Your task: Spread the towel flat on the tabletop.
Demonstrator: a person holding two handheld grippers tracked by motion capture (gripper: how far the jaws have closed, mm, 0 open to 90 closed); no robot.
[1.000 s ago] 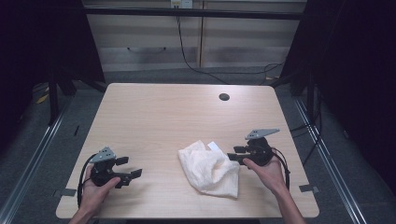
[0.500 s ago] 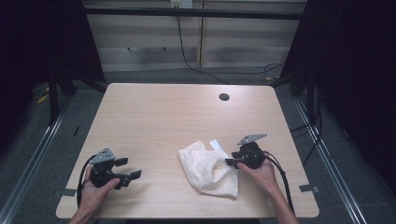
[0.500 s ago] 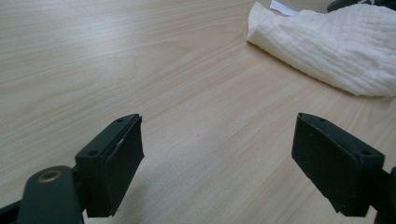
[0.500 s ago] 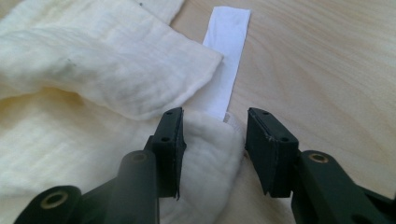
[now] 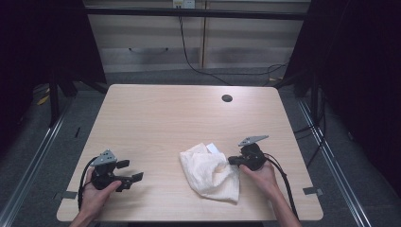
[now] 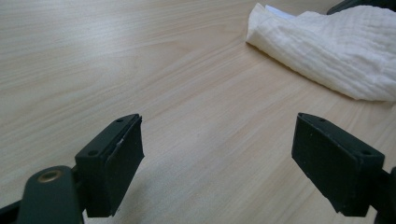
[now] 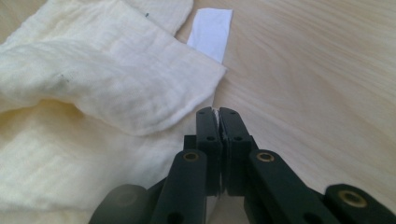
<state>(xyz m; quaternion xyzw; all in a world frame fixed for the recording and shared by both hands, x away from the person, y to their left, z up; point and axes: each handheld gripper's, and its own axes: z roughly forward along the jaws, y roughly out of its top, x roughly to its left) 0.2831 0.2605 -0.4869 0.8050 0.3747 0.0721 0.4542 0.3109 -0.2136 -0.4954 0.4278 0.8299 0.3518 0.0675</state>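
The left claw (image 5: 126, 174) is resting near the worktop's (image 5: 156, 118) front left corner with jaws spread apart, standing by. The right claw (image 5: 232, 161) has just been closing and is pinching the right edge of the cream cloth (image 5: 210, 172), which is lying crumpled by the front edge, presumably for lifting or unfolding.

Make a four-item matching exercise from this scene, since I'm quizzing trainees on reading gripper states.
Things:
1. left gripper
2. right gripper
3. cloth
4. tag

States:
A. jaws shut on the cloth's edge
B. cream-coloured, lying crumpled
C. jaws wide open, nothing between them
D. plain white, poking out at the cloth's rim

Pairs: 1-C, 2-A, 3-B, 4-D
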